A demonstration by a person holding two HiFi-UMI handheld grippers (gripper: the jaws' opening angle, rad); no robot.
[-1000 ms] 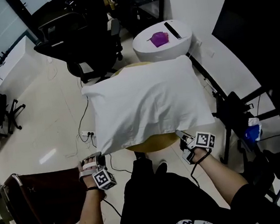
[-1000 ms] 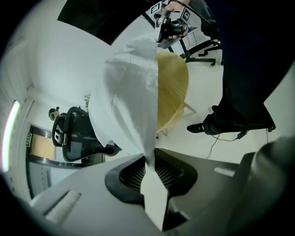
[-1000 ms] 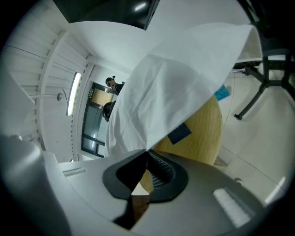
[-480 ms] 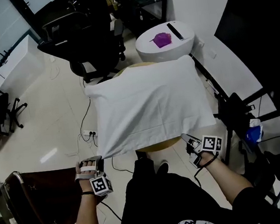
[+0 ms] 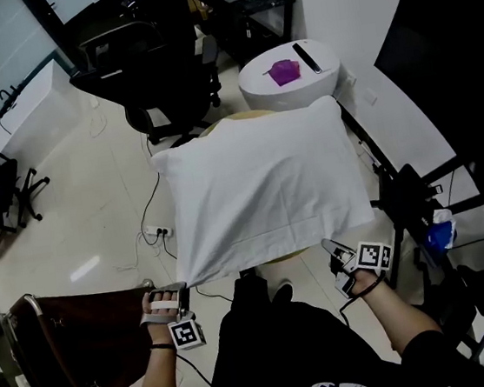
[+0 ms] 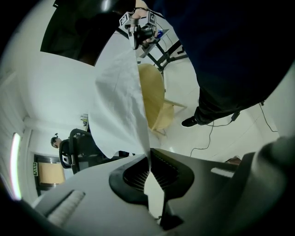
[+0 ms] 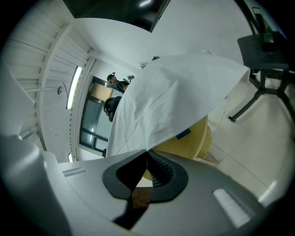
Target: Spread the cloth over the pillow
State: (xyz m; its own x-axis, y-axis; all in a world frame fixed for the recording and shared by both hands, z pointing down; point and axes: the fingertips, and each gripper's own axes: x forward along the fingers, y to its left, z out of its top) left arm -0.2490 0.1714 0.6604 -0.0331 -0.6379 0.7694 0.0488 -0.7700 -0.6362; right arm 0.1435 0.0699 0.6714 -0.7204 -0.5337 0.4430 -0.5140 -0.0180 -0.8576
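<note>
Currently: cloth (image 5: 259, 186), white, draped over a round wooden table (image 6: 154, 103); the pillow is presumably beneath it, not separately visible.
- Left gripper (image 5: 182, 287): jaws closed on the near left corner.
- Right gripper (image 5: 331, 247): jaws closed on the near right corner.
- Risks: an uneven pull drags the far edge off; a thin pinch slips; the cloth settles skewed.
</note>
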